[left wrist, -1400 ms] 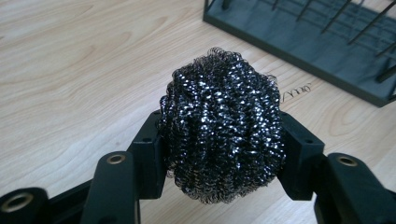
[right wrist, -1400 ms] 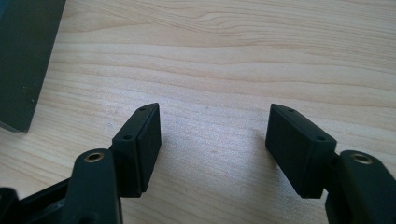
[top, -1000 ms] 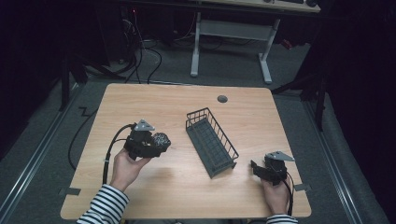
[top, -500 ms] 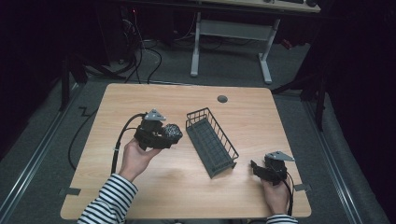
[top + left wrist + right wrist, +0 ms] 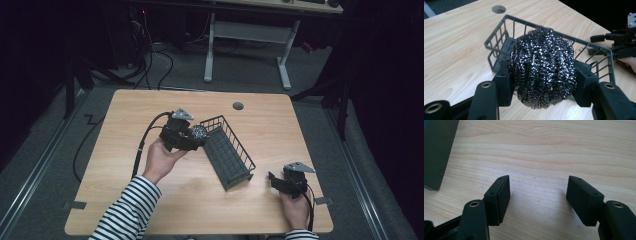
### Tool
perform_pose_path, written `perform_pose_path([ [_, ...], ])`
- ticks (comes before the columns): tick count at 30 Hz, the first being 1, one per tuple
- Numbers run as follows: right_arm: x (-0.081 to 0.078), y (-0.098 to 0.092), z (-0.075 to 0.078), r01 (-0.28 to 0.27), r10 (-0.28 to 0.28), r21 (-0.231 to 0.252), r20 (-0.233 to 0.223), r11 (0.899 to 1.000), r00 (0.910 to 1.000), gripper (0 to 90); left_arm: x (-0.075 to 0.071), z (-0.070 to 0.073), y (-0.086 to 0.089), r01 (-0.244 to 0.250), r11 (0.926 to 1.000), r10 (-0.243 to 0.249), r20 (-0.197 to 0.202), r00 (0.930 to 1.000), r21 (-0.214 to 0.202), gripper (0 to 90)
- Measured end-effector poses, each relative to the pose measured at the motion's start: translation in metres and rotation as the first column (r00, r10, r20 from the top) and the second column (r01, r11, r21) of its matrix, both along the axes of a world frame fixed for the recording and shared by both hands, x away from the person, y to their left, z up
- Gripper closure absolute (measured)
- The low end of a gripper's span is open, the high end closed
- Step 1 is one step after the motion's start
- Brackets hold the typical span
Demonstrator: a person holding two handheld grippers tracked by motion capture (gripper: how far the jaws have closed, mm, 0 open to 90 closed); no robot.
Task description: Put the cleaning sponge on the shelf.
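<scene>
Your left gripper (image 5: 199,134), clamped on the steel-wool scourer (image 5: 543,65), has travelled right since a second ago and now holds it at the near end of the wire basket (image 5: 227,151), while your right gripper (image 5: 537,193) stays put, jaws apart over bare table (image 5: 125,125).

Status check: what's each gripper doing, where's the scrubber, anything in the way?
Left gripper shut on steel scrubber, held at the near end of the wire basket. Right gripper open, empty, low over table. Nothing blocking the basket.
</scene>
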State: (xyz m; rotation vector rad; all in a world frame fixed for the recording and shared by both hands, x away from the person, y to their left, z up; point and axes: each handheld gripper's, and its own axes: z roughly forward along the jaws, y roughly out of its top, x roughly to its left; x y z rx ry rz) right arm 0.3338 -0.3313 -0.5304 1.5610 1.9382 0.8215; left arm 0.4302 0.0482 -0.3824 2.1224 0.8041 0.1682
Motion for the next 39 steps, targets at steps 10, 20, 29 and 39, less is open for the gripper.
perform_pose_path([
  [10,0.000,0.000,0.000,0.000,0.000,0.000,0.000,1.000,1.0000,36.0,0.011,-0.003,-0.034,0.025,0.9994,-0.026,0.015,0.9996,0.025,44.8],
  [20,0.000,0.000,0.000,0.000,0.000,0.000,0.000,1.000,1.0000,36.0,0.021,-0.019,-0.054,0.022,0.9981,-0.022,0.000,0.9998,0.058,44.4],
  [29,0.000,0.000,0.000,0.000,0.000,0.000,0.000,1.000,1.0000,35.9,0.028,-0.029,-0.063,0.010,0.9966,-0.009,-0.012,0.9999,0.081,43.9],
  [39,0.000,0.000,0.000,0.000,0.000,0.000,0.000,1.000,1.0000,36.0,0.031,-0.035,-0.072,0.005,0.9944,-0.003,-0.020,0.9998,0.106,42.0],
])
